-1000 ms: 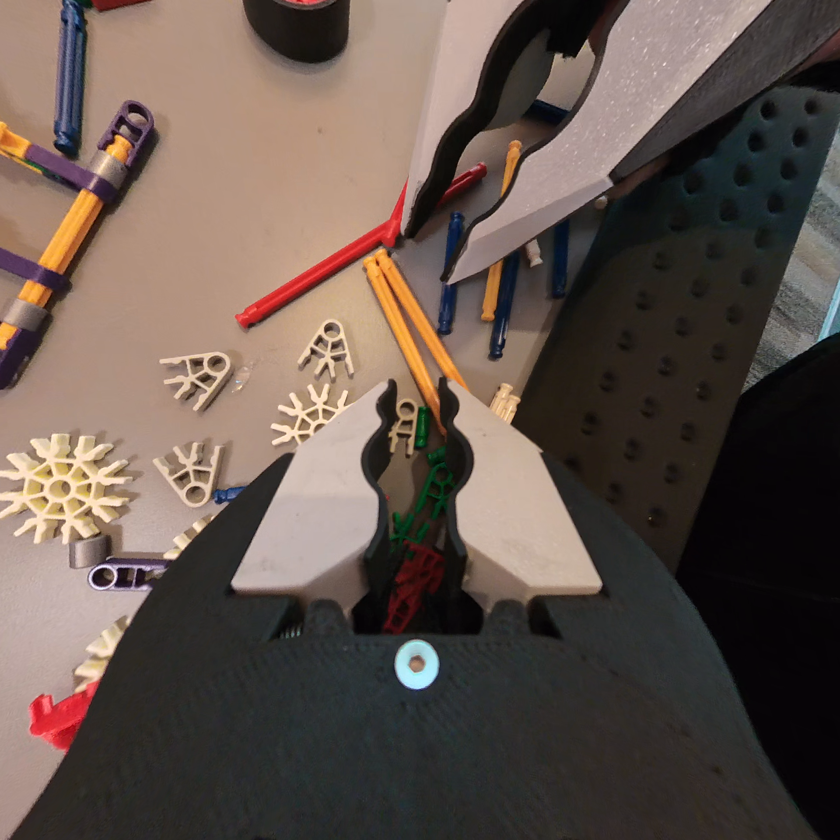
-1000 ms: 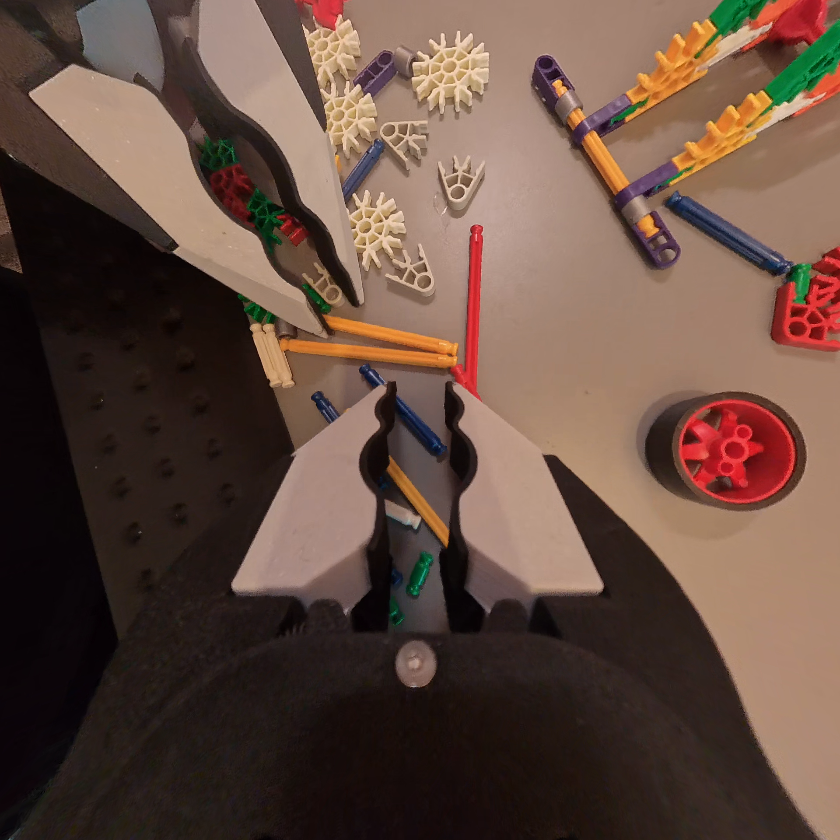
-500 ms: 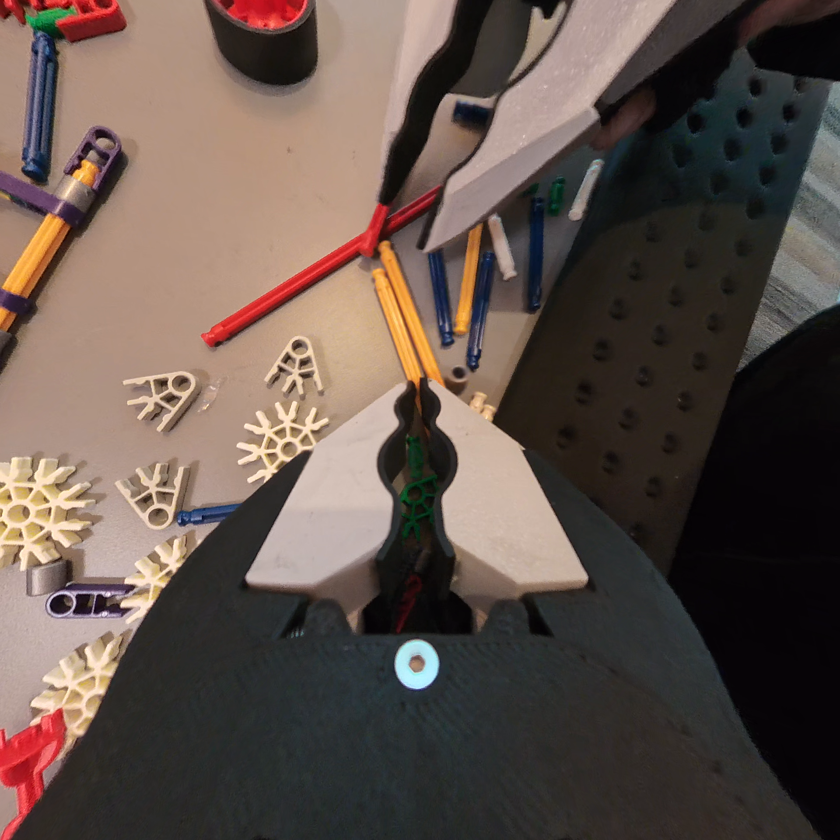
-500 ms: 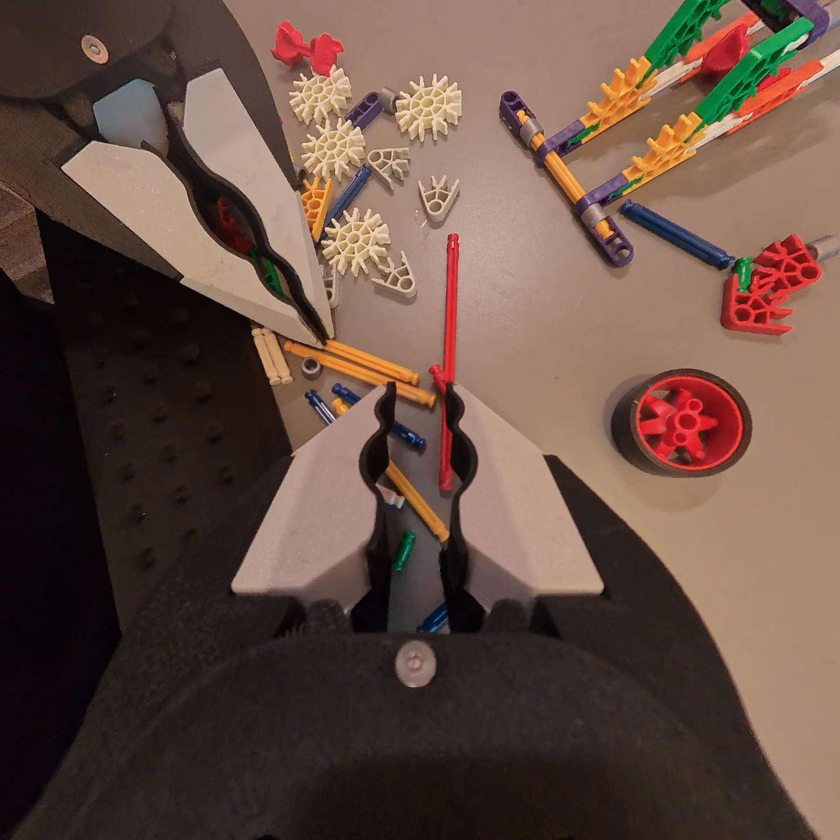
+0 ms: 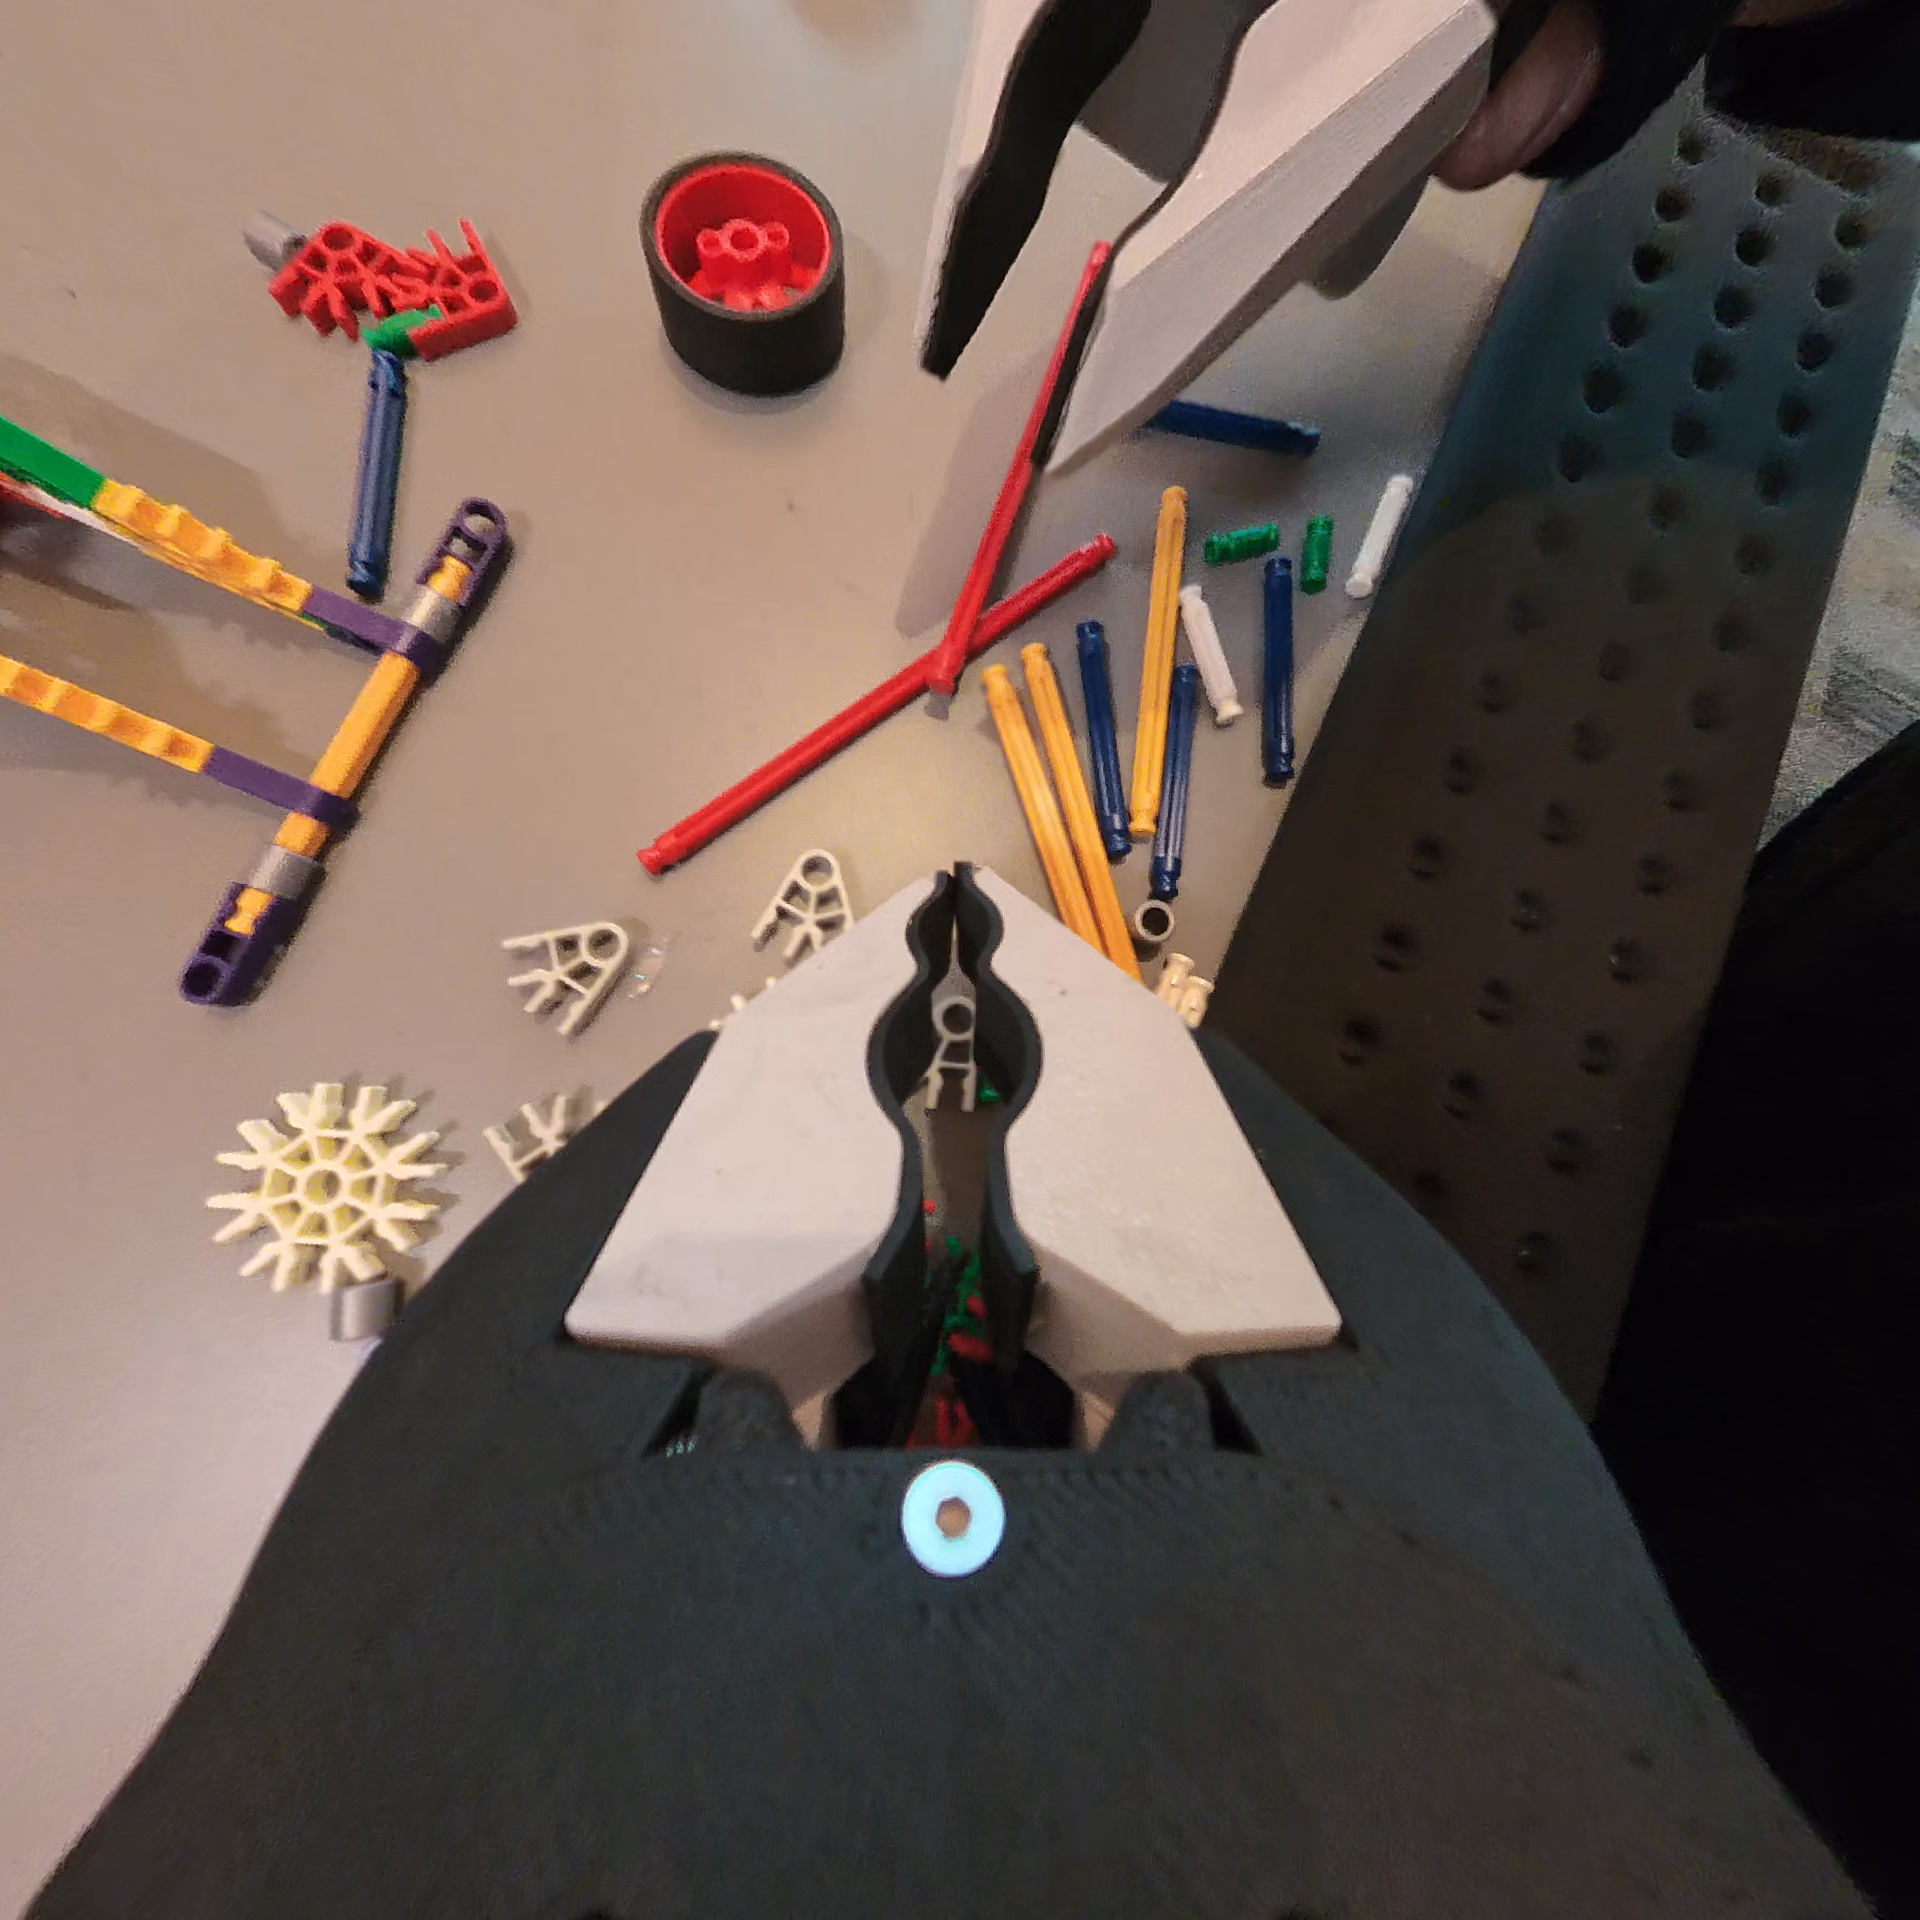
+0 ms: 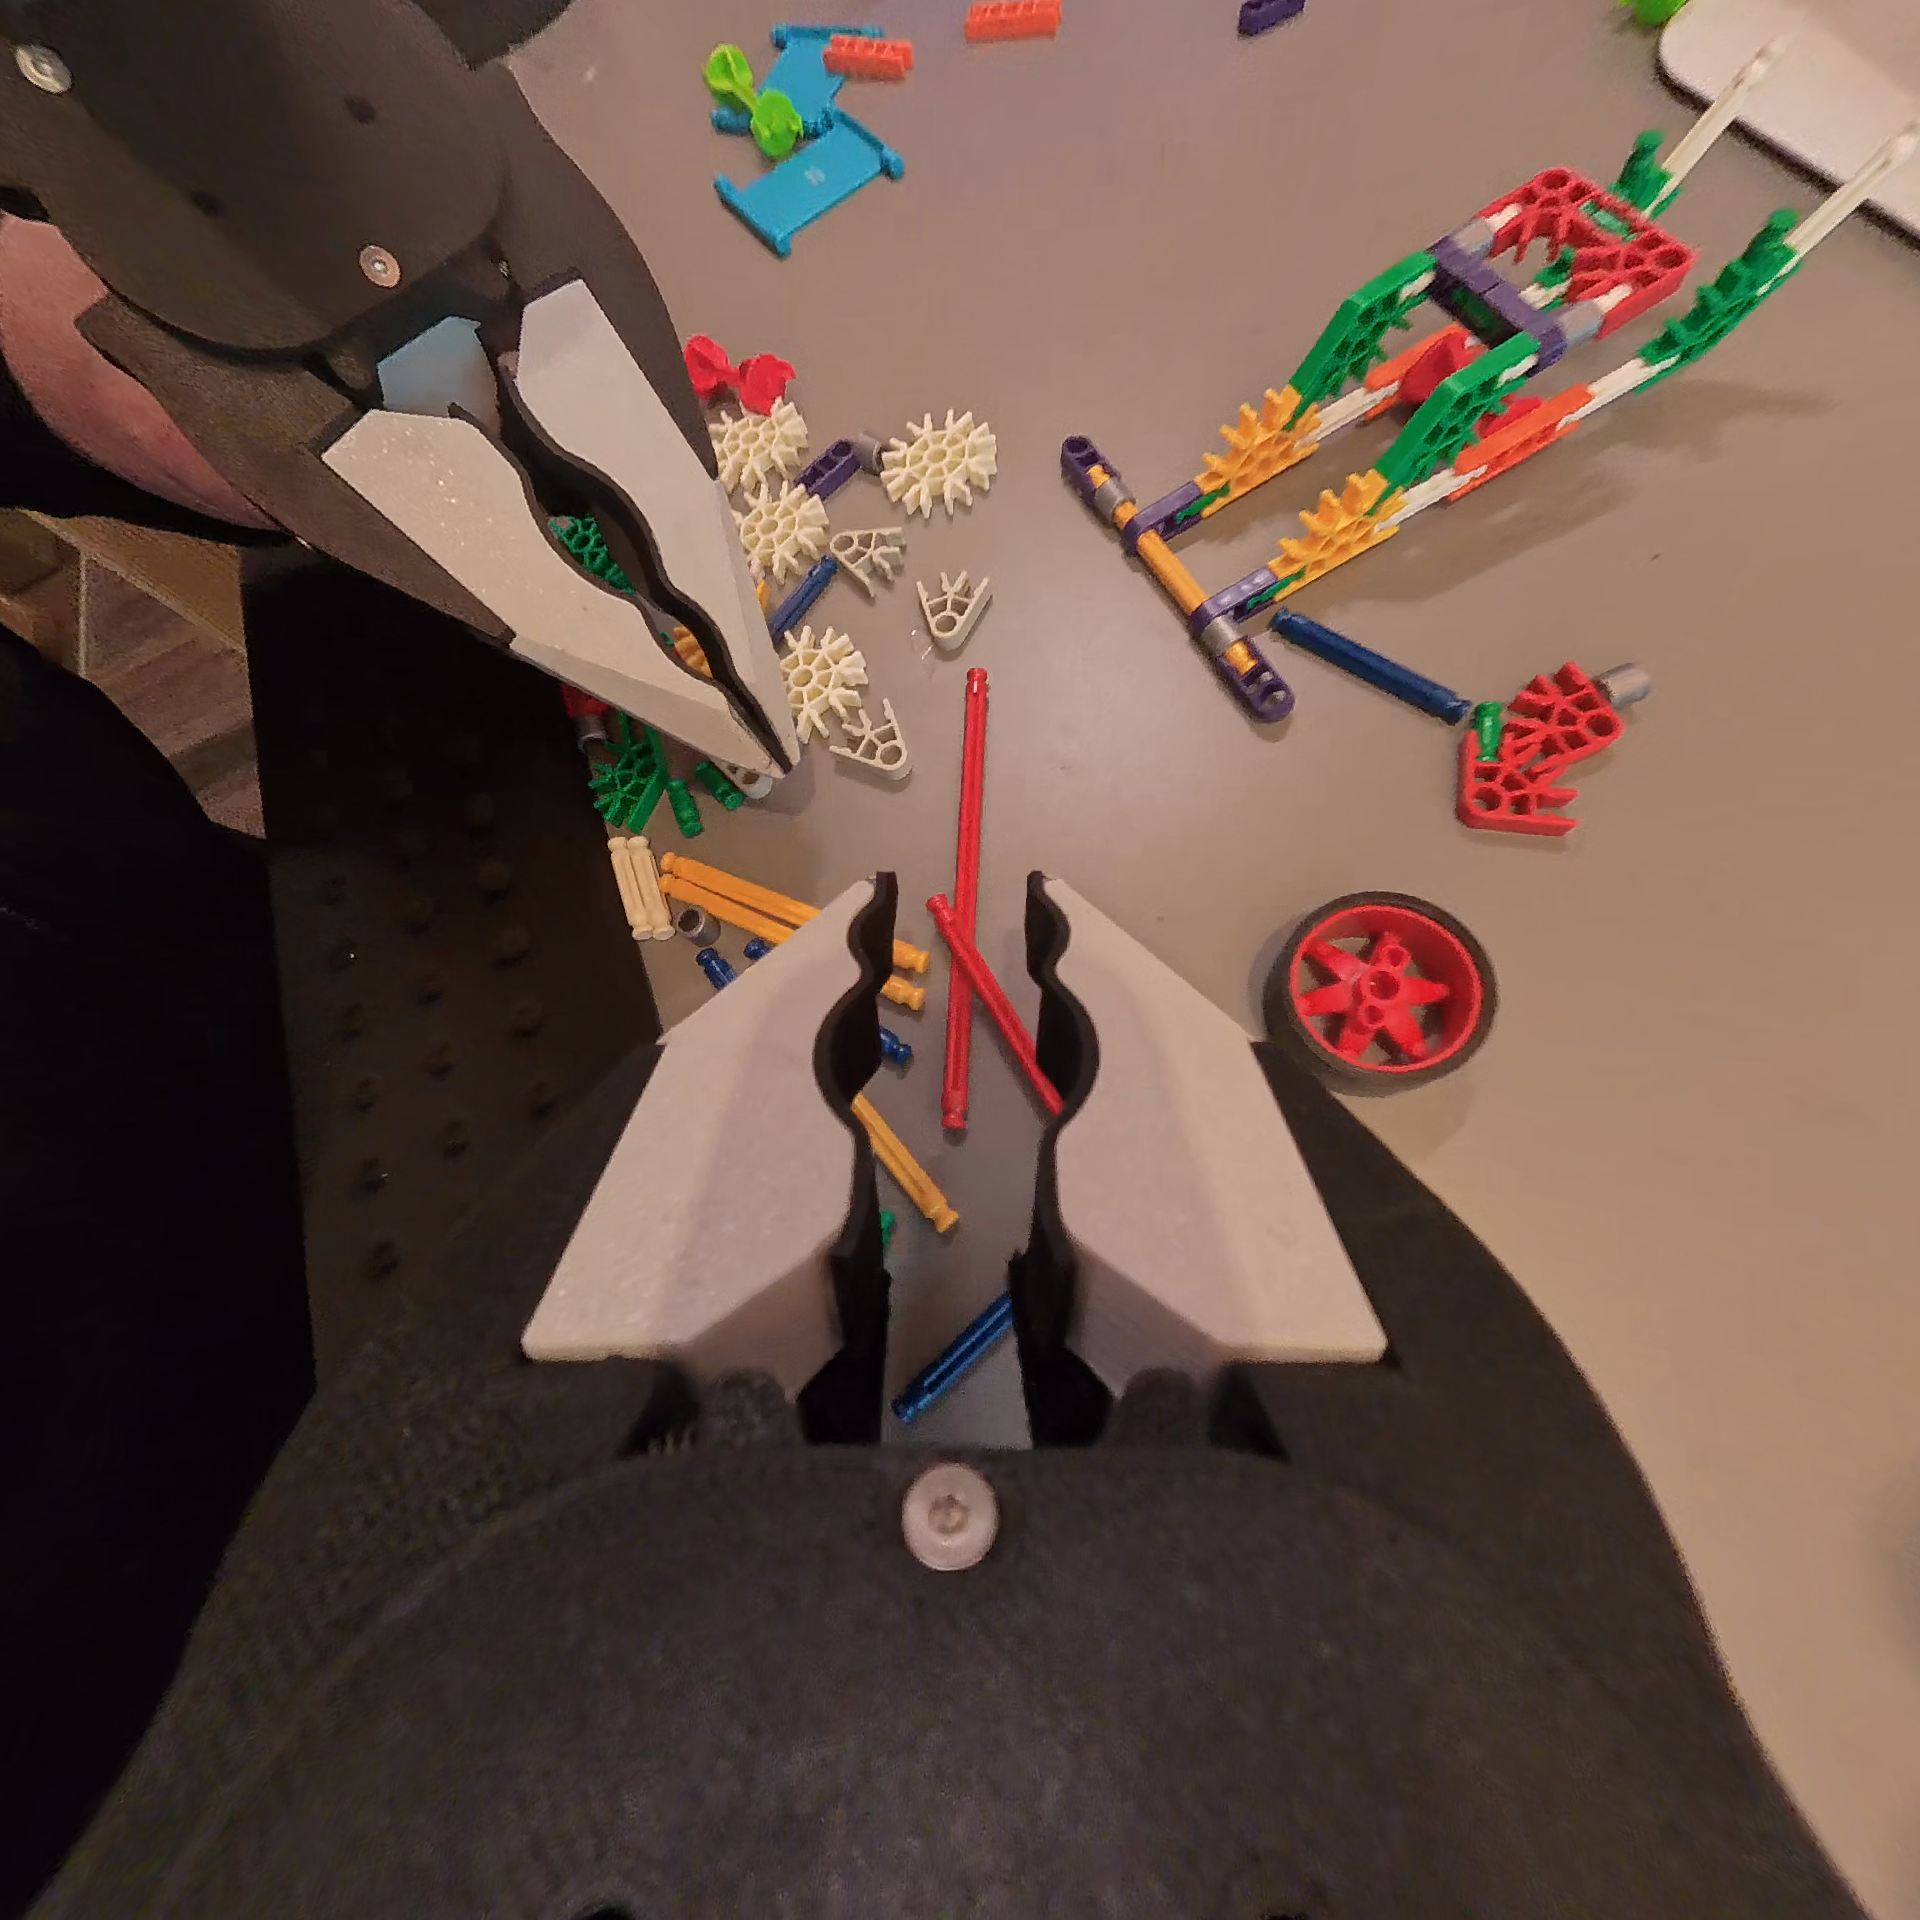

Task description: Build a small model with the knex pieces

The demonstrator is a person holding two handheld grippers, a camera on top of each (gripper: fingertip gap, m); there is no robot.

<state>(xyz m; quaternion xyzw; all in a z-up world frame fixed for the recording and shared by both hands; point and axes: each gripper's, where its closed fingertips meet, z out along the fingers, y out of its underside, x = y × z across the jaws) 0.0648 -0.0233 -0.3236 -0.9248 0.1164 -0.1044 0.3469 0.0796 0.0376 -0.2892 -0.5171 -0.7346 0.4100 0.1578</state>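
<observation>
My left gripper [image 5: 956, 878] is shut with its tips touching, low over a pile of loose building-toy parts. Nothing shows pinched at the tips. A grey fan connector [image 5: 954, 1039] and green pieces show on the table through the gap behind them. It also shows in the right wrist view [image 6: 777, 767]. My right gripper [image 6: 961, 894] is open and empty. It straddles two crossed red rods [image 6: 966, 810] that lie on the grey table [image 6: 1143, 727]. In the left wrist view the right gripper [image 5: 992, 410] hovers over the far end of those red rods [image 5: 831, 738].
Yellow and blue rods [image 5: 1060, 779] lie by a black perforated mat [image 5: 1558, 831]. White snowflake connectors [image 6: 821, 665], a red-hubbed wheel [image 6: 1377, 987], a red connector cluster [image 6: 1538, 748] and a multicoloured built frame [image 6: 1455, 416] lie around. A blue panel [image 6: 810, 156] is far back. About 8 cm separates my left fingertips from my right. My left gripper is the nearer one to the grey fan connector [image 5: 954, 1039]: about 4 cm, against 11 cm.
My left gripper has closed from open to shut and drawn back. My right gripper, still open, has moved right and up so that the red rods now lie between its fingers.
</observation>
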